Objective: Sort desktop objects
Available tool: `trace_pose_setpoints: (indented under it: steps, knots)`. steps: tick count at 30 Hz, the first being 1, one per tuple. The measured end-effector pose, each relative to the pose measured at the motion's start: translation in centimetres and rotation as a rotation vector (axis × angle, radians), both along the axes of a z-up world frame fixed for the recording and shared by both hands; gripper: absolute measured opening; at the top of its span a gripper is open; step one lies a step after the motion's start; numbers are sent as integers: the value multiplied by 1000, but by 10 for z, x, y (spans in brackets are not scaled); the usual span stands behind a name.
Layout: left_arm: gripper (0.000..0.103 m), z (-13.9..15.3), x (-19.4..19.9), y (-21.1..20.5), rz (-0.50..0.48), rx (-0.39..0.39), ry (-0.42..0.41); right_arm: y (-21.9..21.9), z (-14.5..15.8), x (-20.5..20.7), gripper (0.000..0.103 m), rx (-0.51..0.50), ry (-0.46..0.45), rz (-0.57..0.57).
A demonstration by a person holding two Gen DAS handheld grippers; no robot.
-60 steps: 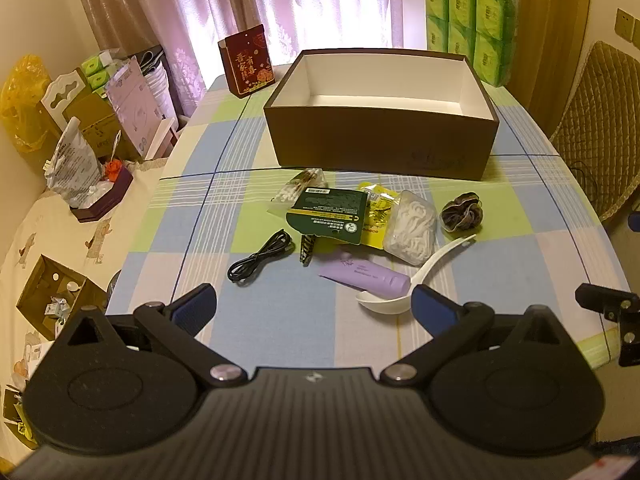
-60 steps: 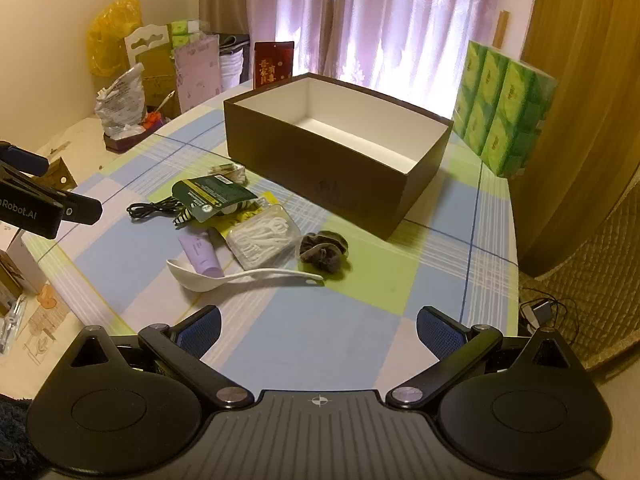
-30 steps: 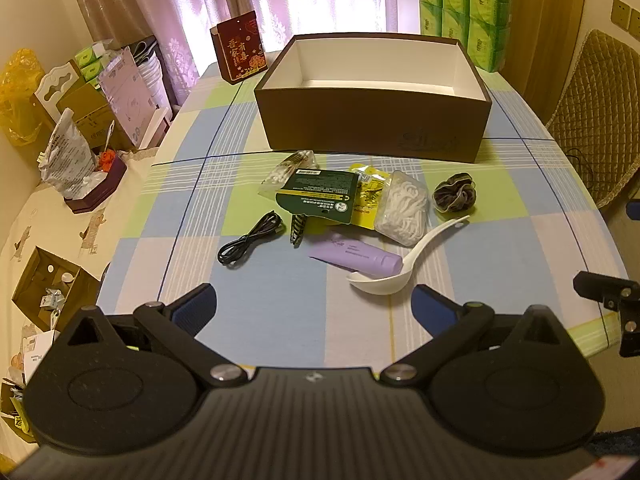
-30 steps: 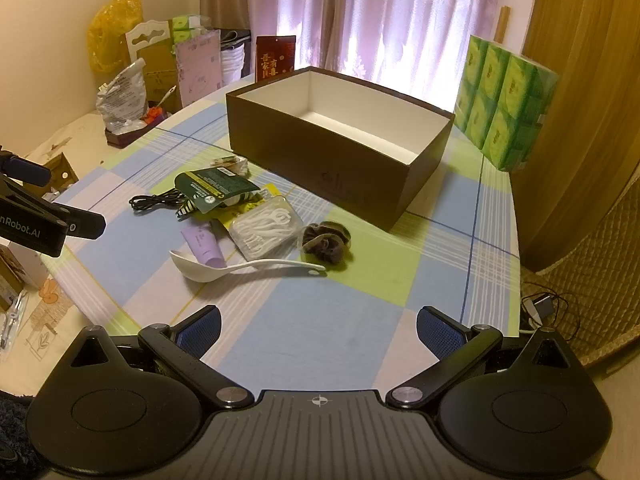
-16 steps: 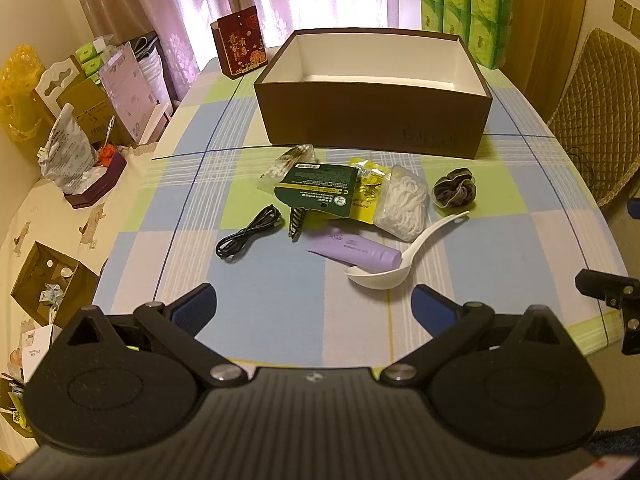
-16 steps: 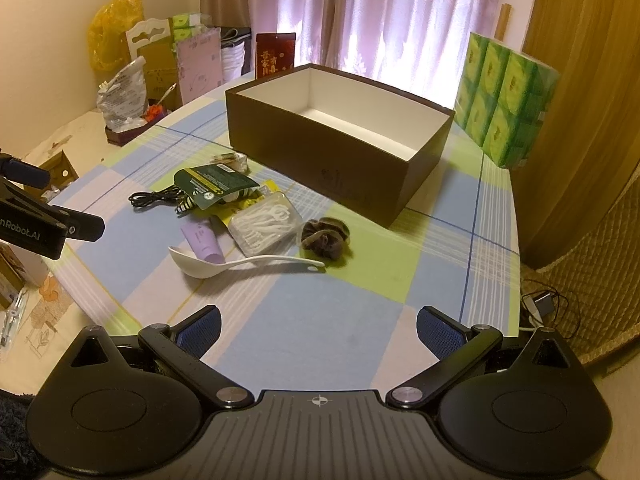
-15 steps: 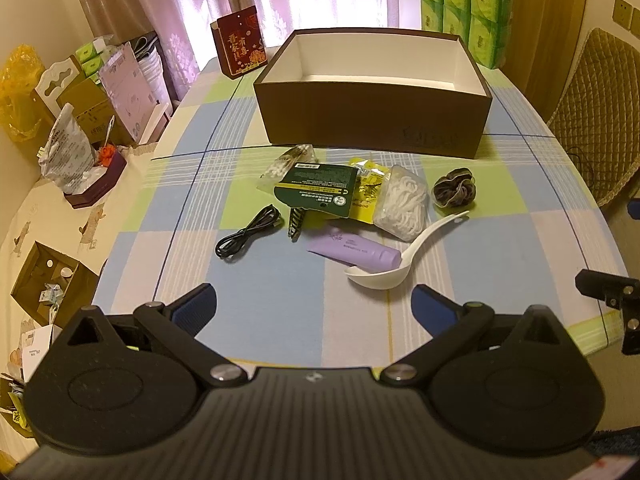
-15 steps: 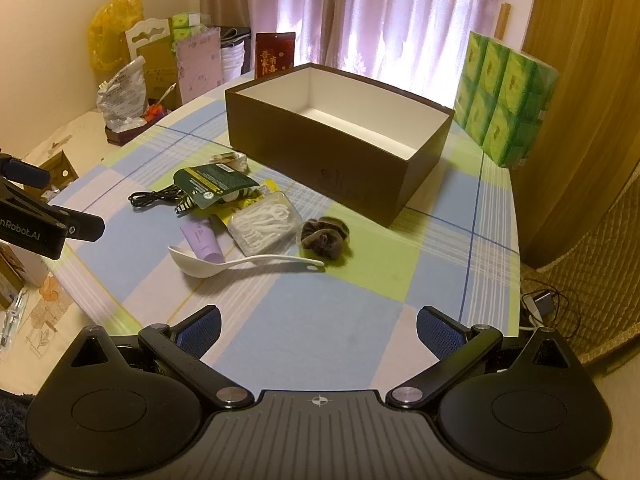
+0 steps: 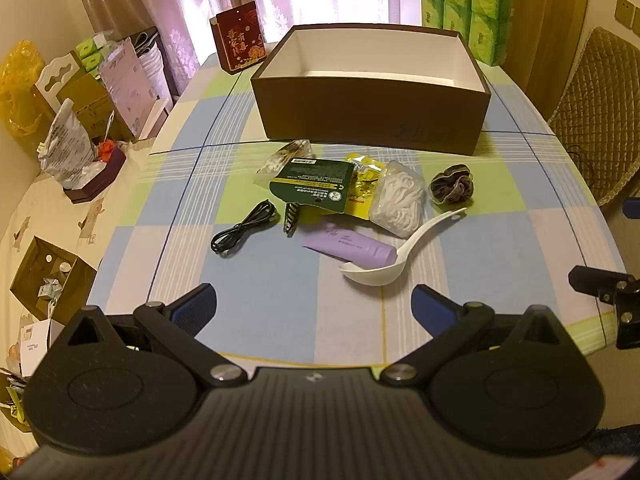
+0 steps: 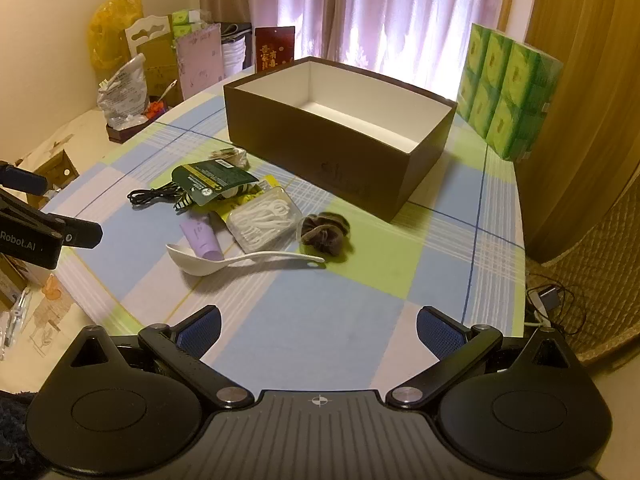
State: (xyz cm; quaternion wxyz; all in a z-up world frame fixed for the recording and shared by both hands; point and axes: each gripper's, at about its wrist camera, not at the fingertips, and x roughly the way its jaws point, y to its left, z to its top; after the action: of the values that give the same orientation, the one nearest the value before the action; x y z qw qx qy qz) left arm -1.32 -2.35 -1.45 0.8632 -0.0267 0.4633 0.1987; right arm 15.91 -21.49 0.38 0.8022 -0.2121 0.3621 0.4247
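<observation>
An open brown box (image 9: 372, 118) (image 10: 320, 152) with a white, empty inside stands at the back of the checked table. In front of it lie a black cable (image 9: 244, 227), a dark green packet (image 9: 316, 186), a yellow packet (image 9: 364, 182), a clear pack of white floss picks (image 9: 400, 198), a brown scrunchie (image 9: 452, 188) (image 10: 325, 233), a purple tube (image 9: 350, 245) and a white spoon (image 9: 396, 252) (image 10: 240, 258). My left gripper (image 9: 314, 306) is open and empty at the table's near edge. My right gripper (image 10: 318, 326) is open and empty, right of the pile.
Green tissue packs (image 10: 508, 100) stand at the back right and a red gift box (image 9: 239, 41) at the back left. Bags and cartons (image 9: 76, 120) crowd the left side off the table. A wicker chair (image 9: 600, 120) is to the right.
Both grippers have drawn back slightly from the table, so the objects look a little farther away. Nothing on the table has moved.
</observation>
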Motion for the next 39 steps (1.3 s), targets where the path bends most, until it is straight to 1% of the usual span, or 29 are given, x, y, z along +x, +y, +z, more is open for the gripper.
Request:
trace_pose_setpoints:
  steps: [4, 7, 16, 19, 25, 26, 28, 29, 30, 31, 32, 34, 35, 37, 39]
  knots:
    - [102, -1, 3, 5, 11, -2, 3, 4, -3, 4, 101, -3, 16, -7]
    - [102, -5, 4, 11, 21, -11, 12, 10, -6, 7, 101, -7, 45, -12]
    - [102, -22, 5, 44, 52, -54, 51, 40, -21, 16, 101, 1, 162, -11]
    - [102, -27, 9, 57, 43, -72, 65, 48, -29, 24, 101, 11, 237, -49]
    - [102, -38, 21, 79, -4, -92, 93, 64, -52, 45, 101, 24, 437, -193]
    - [102, -40, 24, 83, -12, -94, 99, 66, -56, 47, 99, 26, 462, -212]
    - [102, -42, 28, 91, -29, -99, 110, 71, -62, 51, 80, 34, 507, -245]
    - [102, -44, 30, 94, -37, -102, 114, 74, -66, 52, 77, 36, 534, -263]
    - [102, -45, 33, 98, -46, -104, 118, 76, -70, 53, 71, 38, 559, -284]
    - [102, -47, 35, 102, -54, -106, 123, 78, -73, 54, 63, 44, 578, -302]
    - [102, -49, 37, 106, -63, -109, 127, 80, -76, 55, 58, 52, 595, -318]
    - [102, -52, 43, 115, -84, -113, 137, 85, -82, 57, 44, 69, 626, -353]
    - [102, -53, 45, 119, -94, -115, 140, 88, -84, 58, 41, 82, 639, -368]
    - [102, -55, 50, 128, -116, -118, 146, 93, -86, 60, 30, 110, 656, -397]
    - [102, -58, 55, 136, -135, -122, 150, 100, -88, 62, 27, 129, 670, -423]
